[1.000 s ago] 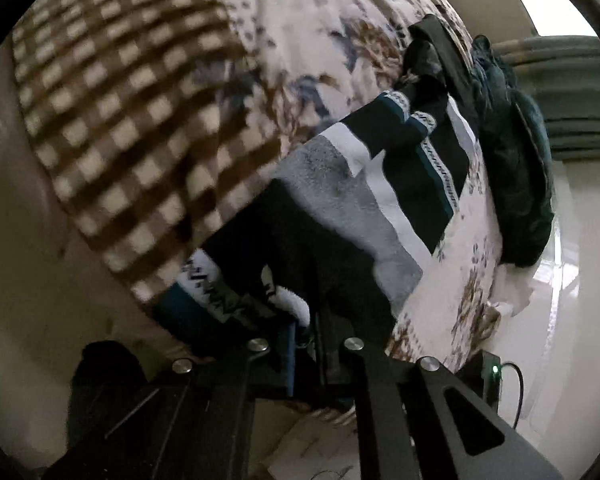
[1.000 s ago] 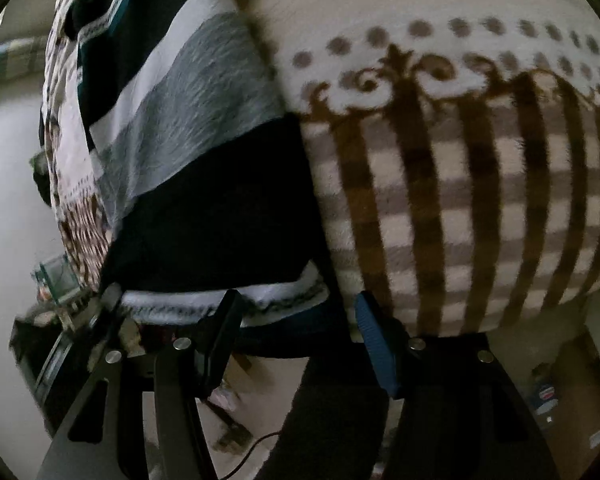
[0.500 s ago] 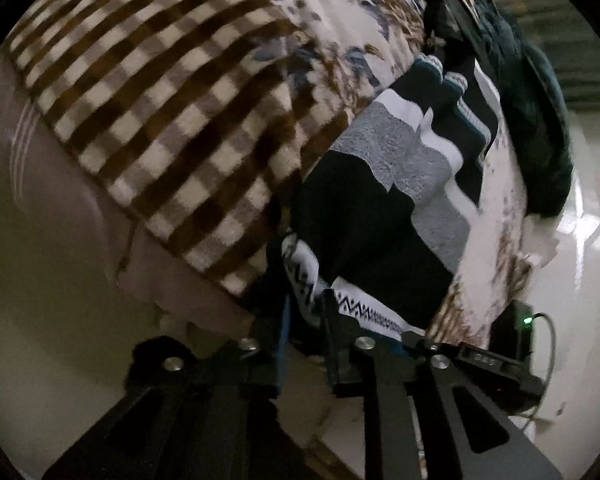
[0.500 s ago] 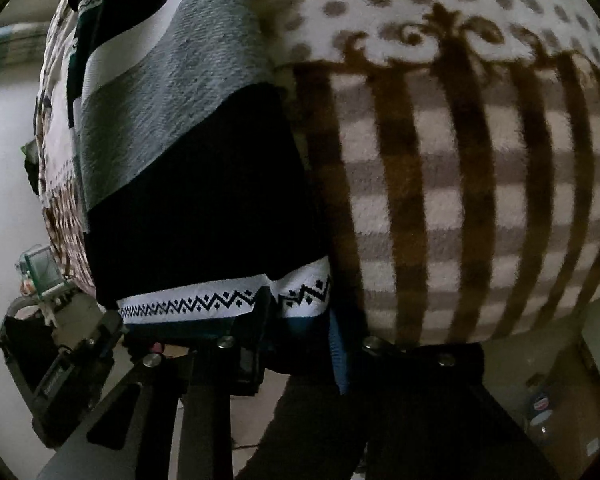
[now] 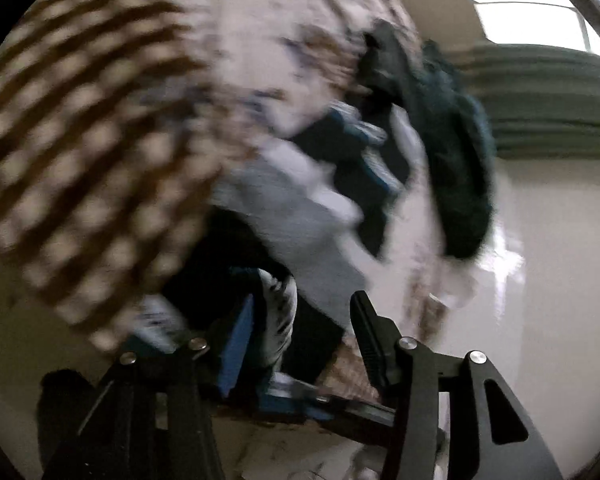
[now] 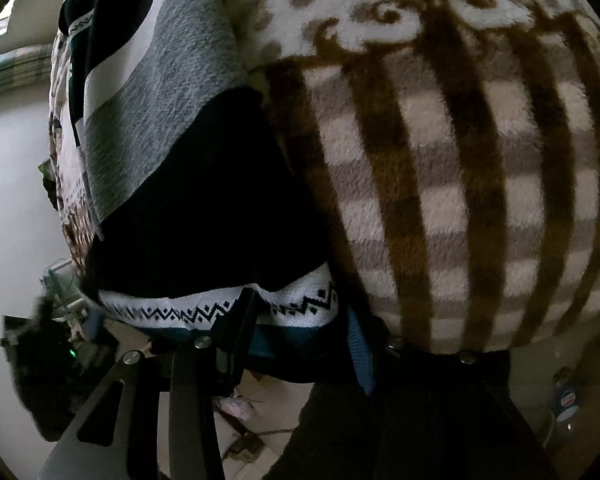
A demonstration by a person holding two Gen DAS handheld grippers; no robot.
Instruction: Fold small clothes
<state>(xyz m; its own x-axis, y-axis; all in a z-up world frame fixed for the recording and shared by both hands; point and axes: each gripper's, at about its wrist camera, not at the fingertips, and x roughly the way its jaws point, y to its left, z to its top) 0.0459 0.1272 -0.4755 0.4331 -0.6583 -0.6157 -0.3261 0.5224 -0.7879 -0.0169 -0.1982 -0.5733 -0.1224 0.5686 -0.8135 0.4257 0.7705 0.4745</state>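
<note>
Jaws of both grippers were opening at the near edge of a striped knit sweater (image 6: 168,184) spread on a bed. The left gripper (image 5: 300,332) stood released, its blue pad and black finger well apart, with the zigzag-patterned hem (image 5: 278,316) hanging loosely between them in a motion-blurred view; nothing showed the pads pressing it. The right gripper (image 6: 300,332) likewise straddled the white hem band (image 6: 220,308), its jaws parted on either side of the fabric without a firm pinch. The sweater lay across a floral bedcover (image 5: 268,32), beside a brown-and-cream checked fleece blanket (image 6: 460,184), with a dark garment (image 5: 456,168) heaped at the far end.

With the hem let go, the fold would likely go best if both grippers took it again at matching points near the two corners. Lifted evenly, it could be carried toward the collar so the stripes lined up. A lopsided grasp risked a skewed crease or dragging the blanket along.
</note>
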